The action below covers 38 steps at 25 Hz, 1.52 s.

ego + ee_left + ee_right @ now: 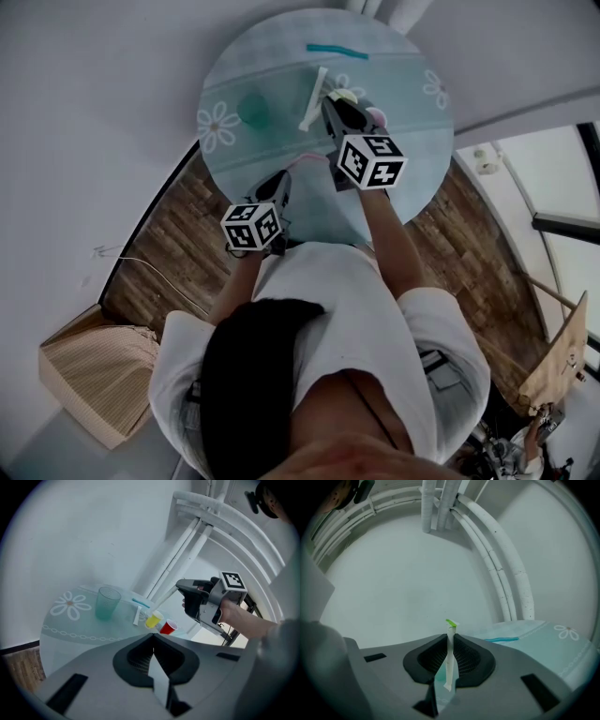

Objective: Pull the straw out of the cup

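My right gripper (450,641) is shut on a thin white-wrapped straw (449,660) with a green tip. The straw stands upright between the pads, in the air and off the table. In the head view the right gripper (336,105) hovers over the round table's right half. A translucent green cup (108,603) stands upright on the table's left part with nothing showing inside it; the head view has the cup (253,110) left of the right gripper. My left gripper (153,641) is shut and empty, held back near the table's front edge (279,180).
On the teal flowered tablecloth (281,150) lie a white wrapped stick (137,616) and a teal straw (140,603). A yellow cup (153,619) and a red cup (168,626) stand close together to the right. White pipes (506,573) run along the wall behind the table.
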Motion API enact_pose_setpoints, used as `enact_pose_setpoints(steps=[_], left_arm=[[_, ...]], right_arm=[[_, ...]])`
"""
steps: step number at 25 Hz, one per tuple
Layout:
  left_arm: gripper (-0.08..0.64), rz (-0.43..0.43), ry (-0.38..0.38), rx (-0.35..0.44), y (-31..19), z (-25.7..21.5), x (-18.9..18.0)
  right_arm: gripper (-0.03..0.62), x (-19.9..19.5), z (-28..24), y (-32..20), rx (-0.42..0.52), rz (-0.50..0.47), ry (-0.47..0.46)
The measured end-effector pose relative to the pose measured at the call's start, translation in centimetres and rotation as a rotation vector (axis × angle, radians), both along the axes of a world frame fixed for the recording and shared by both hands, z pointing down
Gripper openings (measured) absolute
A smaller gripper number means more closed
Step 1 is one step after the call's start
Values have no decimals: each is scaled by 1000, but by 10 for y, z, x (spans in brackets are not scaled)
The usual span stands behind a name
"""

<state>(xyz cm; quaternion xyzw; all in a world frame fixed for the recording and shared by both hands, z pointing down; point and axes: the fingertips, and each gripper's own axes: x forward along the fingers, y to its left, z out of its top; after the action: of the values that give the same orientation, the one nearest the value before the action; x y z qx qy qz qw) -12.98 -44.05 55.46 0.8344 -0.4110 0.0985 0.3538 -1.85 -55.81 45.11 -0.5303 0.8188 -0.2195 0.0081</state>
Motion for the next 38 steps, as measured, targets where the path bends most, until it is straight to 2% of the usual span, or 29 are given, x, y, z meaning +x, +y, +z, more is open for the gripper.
enact_pose_setpoints(steps=[12, 23, 31, 38], left_arm=[[9, -19, 12, 10, 28, -3, 39], [9, -48, 29, -2, 40, 4, 63], [9, -45, 23, -9, 42, 7, 75], [9, -51, 18, -12, 39, 8, 71]], right_arm=[[57, 45, 22, 46, -78, -25, 33], [57, 71, 49, 76, -157, -51, 54], [57, 76, 76, 92, -248, -66, 48], [57, 69, 103, 101, -344, -99, 56]])
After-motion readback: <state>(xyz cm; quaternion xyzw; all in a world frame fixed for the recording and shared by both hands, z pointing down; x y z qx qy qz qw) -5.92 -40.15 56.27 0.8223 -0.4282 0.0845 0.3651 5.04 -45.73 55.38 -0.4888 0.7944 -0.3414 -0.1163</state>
